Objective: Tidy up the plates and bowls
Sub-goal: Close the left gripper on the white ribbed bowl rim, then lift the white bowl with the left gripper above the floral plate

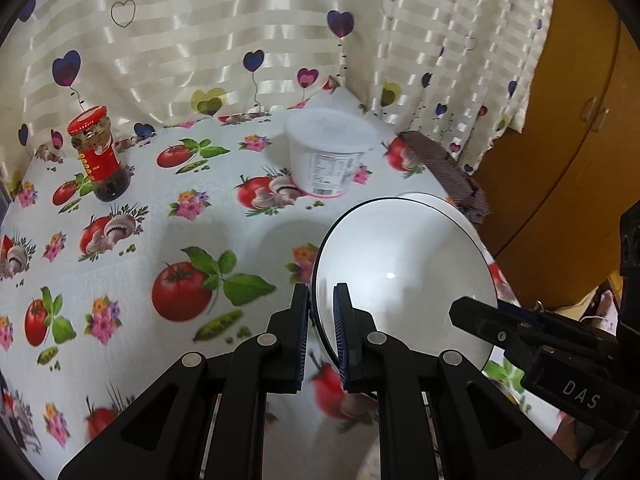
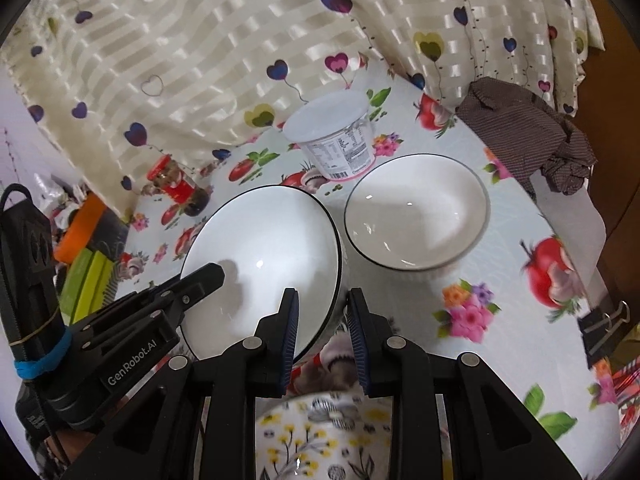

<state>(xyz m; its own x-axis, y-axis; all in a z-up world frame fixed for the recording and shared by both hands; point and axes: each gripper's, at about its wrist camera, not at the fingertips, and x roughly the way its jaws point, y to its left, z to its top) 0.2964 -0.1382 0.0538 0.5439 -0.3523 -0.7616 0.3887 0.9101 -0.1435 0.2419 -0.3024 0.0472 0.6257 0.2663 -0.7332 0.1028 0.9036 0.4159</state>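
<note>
My L gripper (image 1: 321, 308) pinches tilted bowl (image 1: 404, 276) rim center-right, R gripper (image 2: 322, 320) straddles its other edge w/ gap: thin glossy grip, may slip onto second bowl (image 2: 416, 212).

Tomato-print table (image 2: 500, 280) carries jar (image 1: 98, 156), tub (image 2: 336, 140), white bowl (image 2: 416, 212), brown cloth (image 2: 528, 136)

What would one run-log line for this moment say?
left gripper: shut on tilted white bowl rim | right gripper: straddles same rim, grip unclear | second bowl: on table
</note>
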